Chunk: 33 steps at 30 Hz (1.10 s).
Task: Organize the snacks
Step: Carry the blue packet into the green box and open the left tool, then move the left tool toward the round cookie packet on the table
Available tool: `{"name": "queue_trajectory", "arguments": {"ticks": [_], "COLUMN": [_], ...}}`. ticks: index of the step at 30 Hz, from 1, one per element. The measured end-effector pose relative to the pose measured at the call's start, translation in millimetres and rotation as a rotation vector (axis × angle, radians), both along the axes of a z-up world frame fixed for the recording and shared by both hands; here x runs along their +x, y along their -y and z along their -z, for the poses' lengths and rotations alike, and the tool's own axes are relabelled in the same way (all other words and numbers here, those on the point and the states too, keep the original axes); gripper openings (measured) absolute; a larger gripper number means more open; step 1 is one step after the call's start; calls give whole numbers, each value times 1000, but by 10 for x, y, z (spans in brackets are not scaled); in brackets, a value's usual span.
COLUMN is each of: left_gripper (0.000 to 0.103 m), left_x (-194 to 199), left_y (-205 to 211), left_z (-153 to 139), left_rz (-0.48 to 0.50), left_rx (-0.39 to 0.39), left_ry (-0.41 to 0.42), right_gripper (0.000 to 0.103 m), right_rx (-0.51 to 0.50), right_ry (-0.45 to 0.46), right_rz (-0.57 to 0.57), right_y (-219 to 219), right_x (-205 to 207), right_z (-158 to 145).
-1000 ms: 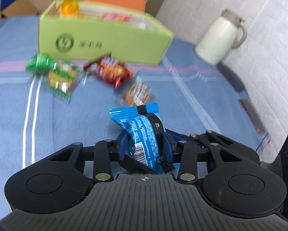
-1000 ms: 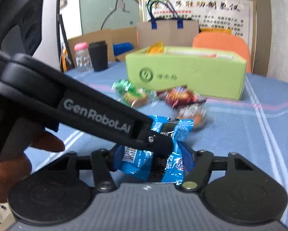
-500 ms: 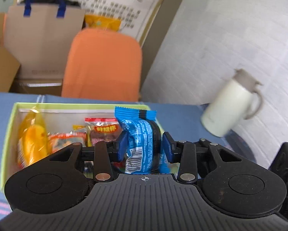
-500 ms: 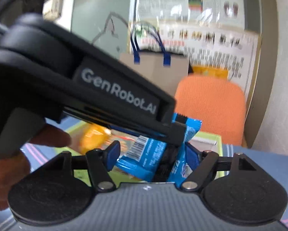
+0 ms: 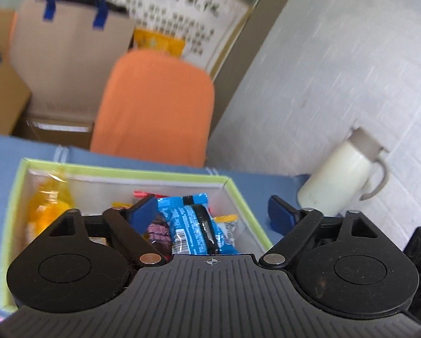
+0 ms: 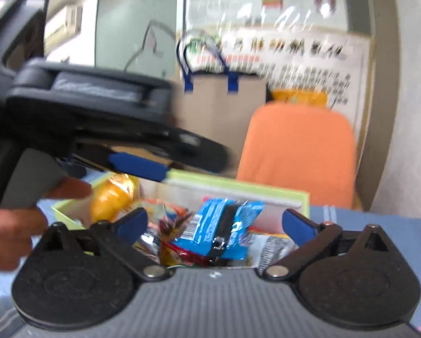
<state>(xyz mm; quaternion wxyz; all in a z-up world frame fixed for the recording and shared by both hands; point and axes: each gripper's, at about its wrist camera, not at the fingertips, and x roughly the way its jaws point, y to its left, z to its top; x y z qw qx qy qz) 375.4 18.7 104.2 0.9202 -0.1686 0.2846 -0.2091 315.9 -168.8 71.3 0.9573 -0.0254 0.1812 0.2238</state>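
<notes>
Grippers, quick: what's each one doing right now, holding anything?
Left gripper: jaws opening, wide apart, gripping nothing; blue snack packet lies below in the green box.
Right gripper: jaws opening, holding nothing; a blue packet lies in the box.

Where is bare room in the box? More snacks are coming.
Free: the back strip of the green box, between the orange bottle and the far wall. Crowded: the near middle and right, around the blue packet.
</notes>
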Motion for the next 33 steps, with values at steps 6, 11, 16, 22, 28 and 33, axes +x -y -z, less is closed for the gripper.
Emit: {"name": "queue_trajectory", "arguments": {"ticks": [6, 11, 16, 22, 28, 33], "left_gripper": [77, 72, 70, 64, 62, 64], "left_x": [-758, -1194, -1192, -1122, -1458, -1714], "left_y": [-154, -204, -212, -44, 150, 275], "left_z": [243, 777, 995, 1096, 1075, 994], "left_rz": [27, -10, 61, 166, 145, 135], "left_rx": [-14, -54, -118, -100, -28, -23], "left_ry": [-53, -209, -280, -321, -309, -281], "right_gripper": [103, 102, 102, 102, 102, 102], "right_rx": [57, -73, -180, -219, -158, -141], "right_ry": [-141, -265, -249, -230, -281, -261], "right_rz": [-58, -96, -170, -86, -36, -1], "right_y": [40, -312, -575, -527, -415, -383], "right_x": [-724, -866, -952, -1282, -1590, -1664], "right_z": [387, 848, 885, 848, 945, 952]}}
